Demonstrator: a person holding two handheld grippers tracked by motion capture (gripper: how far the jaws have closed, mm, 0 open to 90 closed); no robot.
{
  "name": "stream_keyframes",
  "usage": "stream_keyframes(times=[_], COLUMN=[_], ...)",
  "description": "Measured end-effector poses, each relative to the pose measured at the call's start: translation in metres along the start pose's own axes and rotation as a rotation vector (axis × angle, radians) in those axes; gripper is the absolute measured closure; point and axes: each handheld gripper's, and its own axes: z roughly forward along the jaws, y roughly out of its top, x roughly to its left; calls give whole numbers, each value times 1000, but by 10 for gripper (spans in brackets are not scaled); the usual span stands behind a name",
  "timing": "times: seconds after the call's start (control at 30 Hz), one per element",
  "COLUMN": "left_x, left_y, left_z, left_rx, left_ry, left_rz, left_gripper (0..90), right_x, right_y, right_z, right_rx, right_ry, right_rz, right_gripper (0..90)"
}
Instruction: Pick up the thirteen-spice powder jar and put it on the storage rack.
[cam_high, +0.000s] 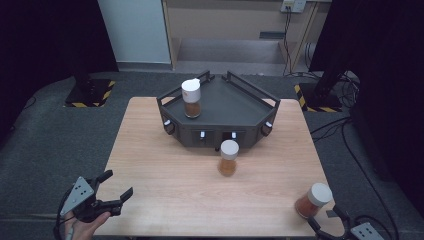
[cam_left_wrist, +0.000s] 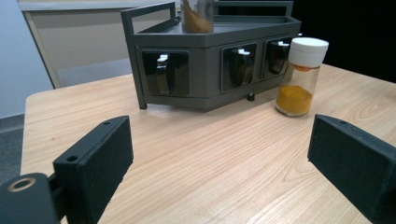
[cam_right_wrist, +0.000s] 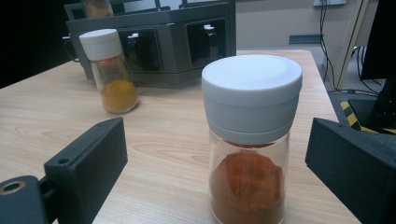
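Note:
A dark grey spice rack (cam_high: 220, 117) stands at the back of the wooden table, and a white-capped jar of brown powder (cam_high: 191, 98) rests on its top shelf at the left. In front of the rack stands a jar of yellow-orange powder (cam_high: 228, 157). A third jar, with red-orange powder (cam_high: 313, 200), is near the front right corner. My right gripper (cam_high: 326, 218) is open around this jar (cam_right_wrist: 250, 140), with a gap on each side. My left gripper (cam_high: 118, 185) hangs open over the front left corner, empty, and faces the rack (cam_left_wrist: 210, 60) and the yellow jar (cam_left_wrist: 301, 77).
The rack has several small drawers with white handles (cam_left_wrist: 163, 72) along its front. Bare wood (cam_high: 170, 185) lies between the two grippers. Dark carpet surrounds the table, with stand bases with hazard stripes (cam_high: 90, 92) behind it.

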Motion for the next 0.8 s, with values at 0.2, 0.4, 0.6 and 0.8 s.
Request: stream_keyframes(times=[0.2,0.4,0.6,0.8], left_x=[2,6,12,19], left_y=[-9,-12,-14,-18], left_z=[-2,-2,-4,-2], left_rx=[8,24,7,-18], left_ry=[-3,-22,-55,-95], left_rz=[-15,-17,-13,-36], left_gripper=[55,56,50,13], right_x=[0,-1,-1,-1], right_y=[0,0,0,0], right_z=[0,0,0,-1], right_rx=[-1,-2,1,-2], right_ry=[5,11,15,13], right_rz=[-2,-4,-7,-9], right_gripper=[58,58,58,58])
